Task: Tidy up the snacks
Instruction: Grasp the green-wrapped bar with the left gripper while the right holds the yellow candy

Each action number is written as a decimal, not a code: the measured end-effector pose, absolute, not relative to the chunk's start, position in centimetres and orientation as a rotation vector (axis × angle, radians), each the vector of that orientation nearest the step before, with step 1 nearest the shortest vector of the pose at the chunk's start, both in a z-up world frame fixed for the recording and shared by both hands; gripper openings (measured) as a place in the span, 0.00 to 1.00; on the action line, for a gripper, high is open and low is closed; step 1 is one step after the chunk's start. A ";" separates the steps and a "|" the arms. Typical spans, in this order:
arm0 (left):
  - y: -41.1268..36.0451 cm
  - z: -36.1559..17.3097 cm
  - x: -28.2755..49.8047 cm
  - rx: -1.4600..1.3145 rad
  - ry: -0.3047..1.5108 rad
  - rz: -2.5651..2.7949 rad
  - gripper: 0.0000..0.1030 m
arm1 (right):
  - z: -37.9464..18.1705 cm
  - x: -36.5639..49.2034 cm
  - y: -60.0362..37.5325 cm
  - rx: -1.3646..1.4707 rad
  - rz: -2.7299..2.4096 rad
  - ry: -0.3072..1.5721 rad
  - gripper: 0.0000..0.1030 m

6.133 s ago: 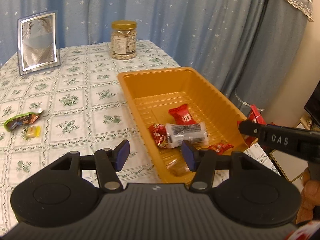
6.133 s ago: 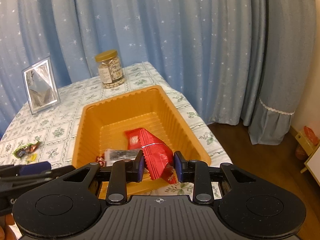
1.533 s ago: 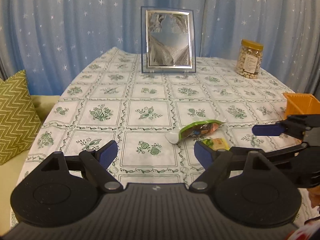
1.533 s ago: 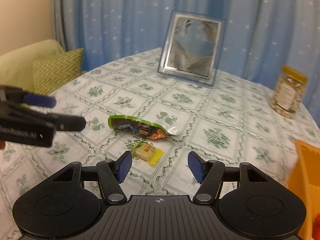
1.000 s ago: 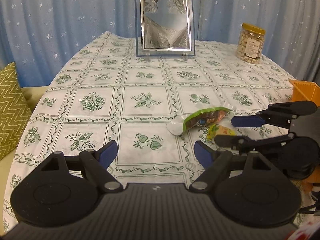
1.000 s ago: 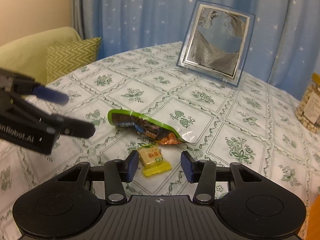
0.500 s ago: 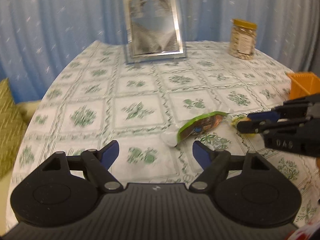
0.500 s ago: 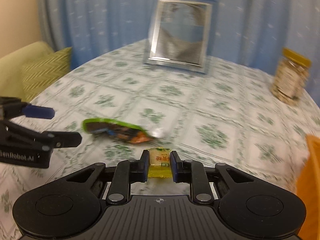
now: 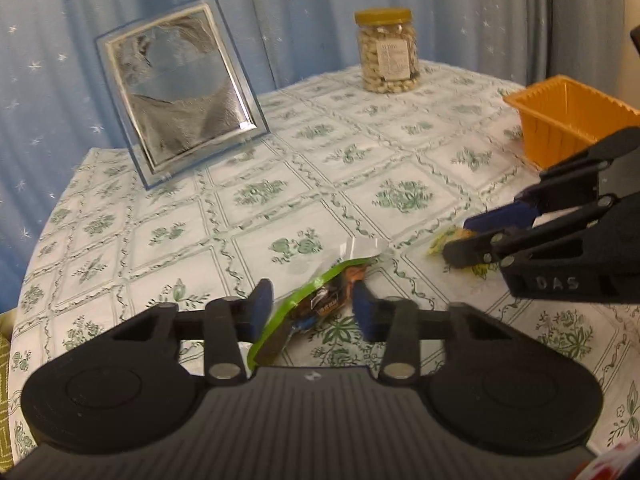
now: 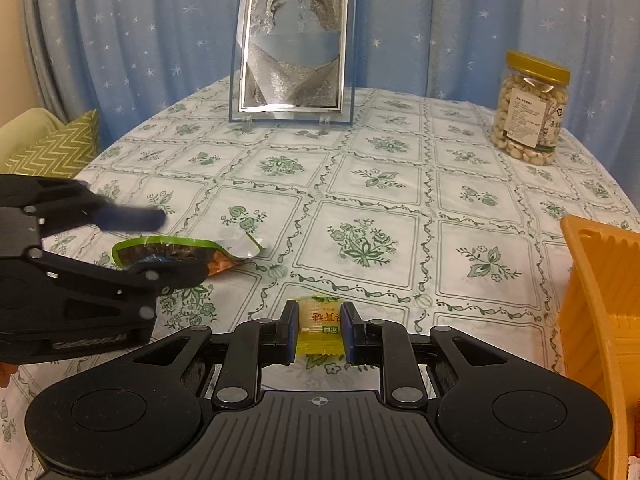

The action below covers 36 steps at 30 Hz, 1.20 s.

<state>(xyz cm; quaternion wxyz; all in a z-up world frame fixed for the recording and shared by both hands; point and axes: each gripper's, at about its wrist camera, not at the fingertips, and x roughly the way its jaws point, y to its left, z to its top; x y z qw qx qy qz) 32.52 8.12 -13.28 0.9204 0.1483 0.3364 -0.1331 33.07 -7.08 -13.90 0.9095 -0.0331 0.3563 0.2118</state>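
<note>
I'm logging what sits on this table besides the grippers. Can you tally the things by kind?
Snack packets: 2, green packet and yellow candy
Nut jars: 1, jar
Orange trays: 1, tray
Picture frames: 1, frame
Total: 5

home living/dining rm: floral tablecloth (image 10: 360,184), starry curtains (image 10: 160,40), photo frame (image 10: 294,52), sofa cushion (image 10: 56,148)

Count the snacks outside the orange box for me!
2: a green snack packet between the left gripper fingers, and a small yellow candy pinched in the right gripper. Others may be hidden.
</note>
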 end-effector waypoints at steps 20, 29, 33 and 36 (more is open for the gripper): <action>10.6 -9.8 28.0 -0.037 0.787 -0.221 0.14 | -12.0 30.8 -9.5 0.055 0.409 0.753 0.22; 10.3 -12.4 30.9 0.032 0.829 -0.233 0.34 | -12.2 30.7 -8.9 0.023 0.409 0.750 0.22; 10.1 -13.3 31.4 0.032 0.854 -0.222 0.32 | -12.4 30.9 -8.9 0.023 0.407 0.753 0.22; 10.3 -13.2 31.5 0.005 0.857 -0.207 0.25 | -12.6 31.0 -8.8 0.017 0.411 0.759 0.22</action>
